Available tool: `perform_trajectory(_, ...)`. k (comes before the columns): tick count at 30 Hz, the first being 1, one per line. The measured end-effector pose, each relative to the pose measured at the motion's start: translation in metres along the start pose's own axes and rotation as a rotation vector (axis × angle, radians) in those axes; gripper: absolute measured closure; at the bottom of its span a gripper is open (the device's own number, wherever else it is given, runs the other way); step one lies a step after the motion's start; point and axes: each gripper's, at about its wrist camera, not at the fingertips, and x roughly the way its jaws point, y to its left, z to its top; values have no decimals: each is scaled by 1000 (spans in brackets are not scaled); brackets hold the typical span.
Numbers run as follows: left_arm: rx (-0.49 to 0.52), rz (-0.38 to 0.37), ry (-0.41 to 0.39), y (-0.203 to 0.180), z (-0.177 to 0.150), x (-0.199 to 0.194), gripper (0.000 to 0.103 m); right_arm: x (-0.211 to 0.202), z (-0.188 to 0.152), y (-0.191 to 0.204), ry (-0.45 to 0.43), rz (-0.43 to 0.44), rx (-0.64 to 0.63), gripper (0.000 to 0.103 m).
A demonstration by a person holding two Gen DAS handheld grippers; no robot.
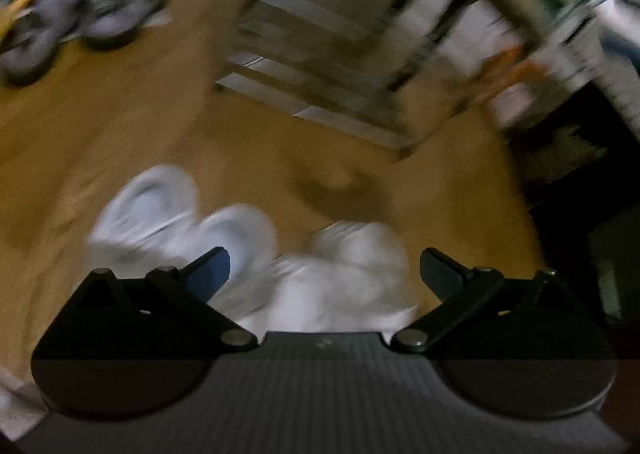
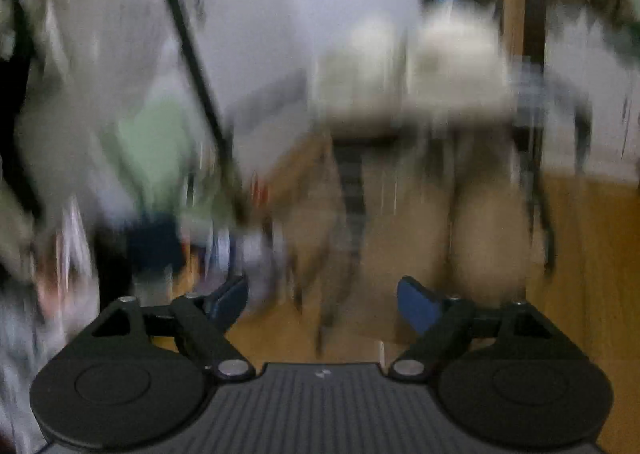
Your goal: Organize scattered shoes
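Step in hand, judged: approach to pickup. Left gripper jaws spread, nothing pinched; white shoes on wooden floor directly beneath, at 12 o'clock of jaws. Grey shoes at 10 o'clock, well apart. Shelf rack at 1 o'clock.

Right gripper jaws spread, empty.

Next move calls for: straddling one white shoe, then closing. No legible writing; heavy blur.

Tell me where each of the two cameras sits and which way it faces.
Left wrist: on the left hand-held gripper, tilted down at the wood floor, white shoes, grey shoes and a shelf rack; only its open fingers show.
Right wrist: on the right hand-held gripper, facing blurred clutter and a white shape above the floor; only its open fingers show.
Shared: the wood floor; both views are blurred.
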Motion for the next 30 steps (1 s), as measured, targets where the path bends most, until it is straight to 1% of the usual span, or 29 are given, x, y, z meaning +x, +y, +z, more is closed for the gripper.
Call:
perform_trajectory(1,-9,38,11,8,-10,4,0,20,-39,-3,86,-3,2,31)
perform_trajectory(2,-17,67,19,14,-18,7,0,35,-70,-6,129,-4,12,33)
perform_trajectory(4,-36,87,41,24,-33,14,0,64,-128,-12,180,-12,47,33)
perform_trajectory(6,-63,97,51,31,-42,19,0,87,-174,-12,205,-37,87,33)
perform_trajectory(7,-79,112,39,36,-47,19,0,102,-201,-11,219,-41,113,33)
perform_trajectory(8,-83,126,24,39,-49,18,0,111,-220,-8,236,-34,113,33)
perform_trajectory(11,-87,142,17,47,-56,19,0,123,-262,8,230,-45,71,31)
perform_trajectory(12,-91,140,20,49,-57,19,0,125,-272,15,211,-56,49,25)
perform_trajectory(14,-96,141,30,50,-56,21,0,127,-283,30,161,-80,-10,23)
perform_trajectory(16,-92,145,42,49,-57,25,0,132,-277,49,169,-83,-129,22)
perform_trajectory(17,-88,147,48,48,-58,28,0,138,-270,53,170,-101,-169,20)
perform_trajectory(18,-82,146,55,45,-59,29,0,147,-262,57,194,-133,-212,10)
perform_trajectory(19,-77,146,61,42,-60,31,0,161,-253,62,247,-165,-255,7)
perform_trajectory(20,-71,146,67,40,-61,32,0,173,-248,65,299,-173,-268,7)
perform_trajectory(21,-64,147,70,37,-62,33,0,190,-243,64,385,-154,-255,9)
perform_trajectory(22,-59,149,71,34,-63,33,0,210,-240,61,495,-124,-217,17)
perform_trajectory(23,-59,149,71,33,-64,33,0,222,-240,58,564,-104,-181,19)
perform_trajectory(24,-59,149,72,31,-65,33,0,238,-245,57,676,-82,-157,20)
perform_trajectory(25,-63,148,74,31,-65,34,0,254,-254,57,790,-61,-153,10)
perform_trajectory(26,-67,148,77,31,-66,35,0,260,-259,58,824,-50,-173,8)
perform_trajectory(27,-73,149,82,31,-67,37,0,266,-261,56,833,-38,-177,6)
perform_trajectory(28,-78,150,86,32,-67,38,0,266,-261,52,823,-30,-177,8)
perform_trajectory(29,-82,149,89,32,-67,38,0,262,-260,52,803,-23,-188,11)
perform_trajectory(30,-85,145,91,32,-67,38,0,255,-261,51,775,-5,-191,26)
